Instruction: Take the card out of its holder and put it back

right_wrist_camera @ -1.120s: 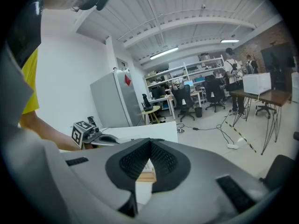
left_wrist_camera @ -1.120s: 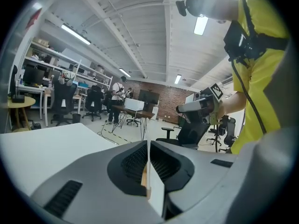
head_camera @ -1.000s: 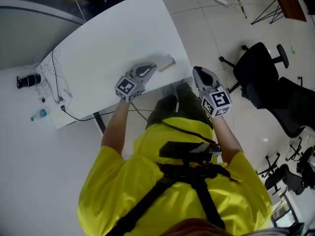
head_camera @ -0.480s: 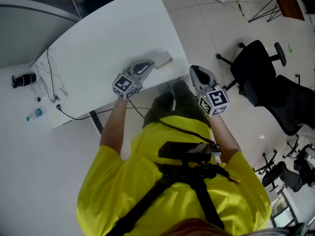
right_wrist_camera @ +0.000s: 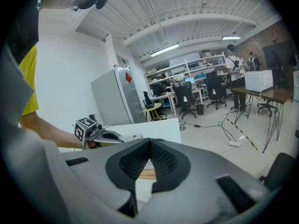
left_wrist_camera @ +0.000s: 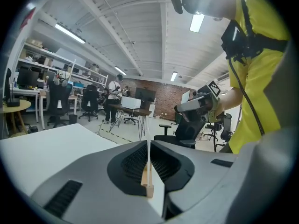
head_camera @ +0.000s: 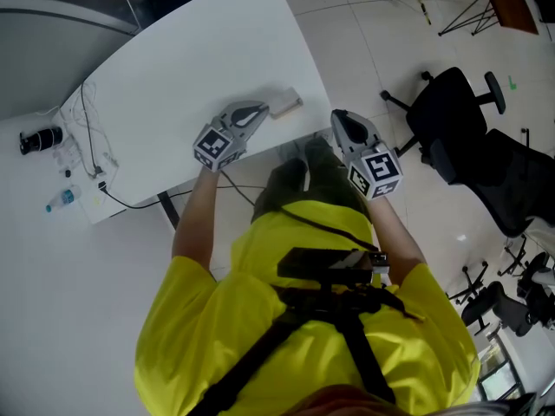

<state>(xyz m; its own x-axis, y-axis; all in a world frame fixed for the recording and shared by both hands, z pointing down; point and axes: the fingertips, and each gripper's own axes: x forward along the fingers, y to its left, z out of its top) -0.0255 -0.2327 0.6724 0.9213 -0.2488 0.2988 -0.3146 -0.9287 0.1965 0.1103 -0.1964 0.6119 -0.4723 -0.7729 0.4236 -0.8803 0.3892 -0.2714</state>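
A small wooden card holder lies near the right edge of the white table. My left gripper has its tips right at the holder's left end. In the left gripper view the white card shows edge-on between the jaws, its foot in the wooden holder, and the left gripper is shut on it. My right gripper hangs just off the table's right edge, shut with nothing in it. Through the hollow of the right gripper a strip of the holder shows.
Black office chairs stand on the tiled floor to the right. Cables, a black object and a small bottle lie at the table's left end. The person's legs are under the near edge.
The head view has shifted a little. Both grippers keep their places by the holder, and their jaws look the same.
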